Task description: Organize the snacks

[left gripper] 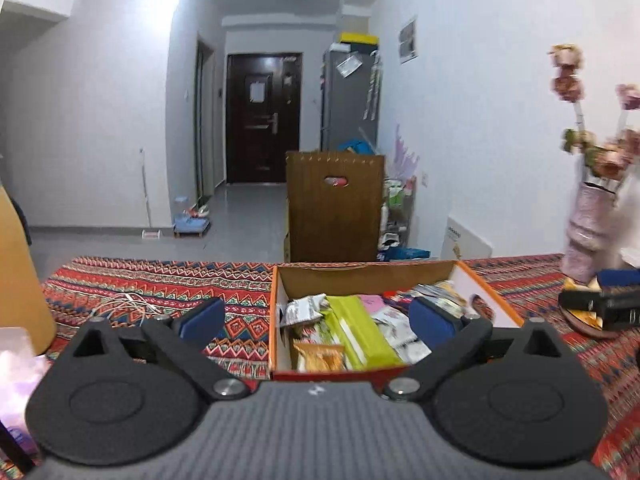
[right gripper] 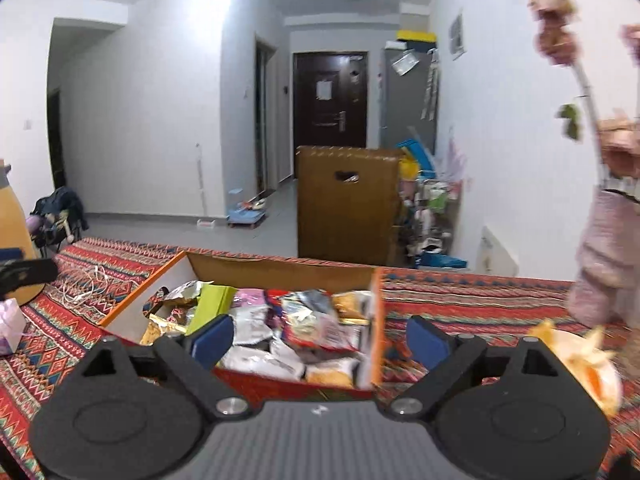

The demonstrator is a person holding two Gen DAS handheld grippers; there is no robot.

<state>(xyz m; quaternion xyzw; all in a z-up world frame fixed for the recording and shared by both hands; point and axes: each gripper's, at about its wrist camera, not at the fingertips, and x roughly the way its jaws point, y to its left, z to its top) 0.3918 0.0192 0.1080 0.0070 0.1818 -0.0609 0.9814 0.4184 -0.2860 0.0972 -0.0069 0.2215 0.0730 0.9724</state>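
Observation:
An orange cardboard box [left gripper: 362, 270] [right gripper: 280, 266] sits on the patterned tablecloth, filled with several snack packets, among them a lime-green pack [left gripper: 354, 332] [right gripper: 212, 306] and white and silver bags [right gripper: 256, 360]. My left gripper [left gripper: 318, 320] hovers before the box's near left corner, jaws wide apart with nothing between the blue pads [left gripper: 202, 318]. My right gripper [right gripper: 318, 338] hangs in front of the box's near right corner, also spread wide and holding nothing; the box's right wall shows between its fingers.
A pink vase with dried flowers [left gripper: 592, 220] [right gripper: 604, 256] stands at the right. A plate with peels [right gripper: 588, 364] lies beside it. A white cable [left gripper: 120, 306] and a yellow jug [left gripper: 18, 272] are at the left. A brown cabinet [left gripper: 334, 208] stands behind the table.

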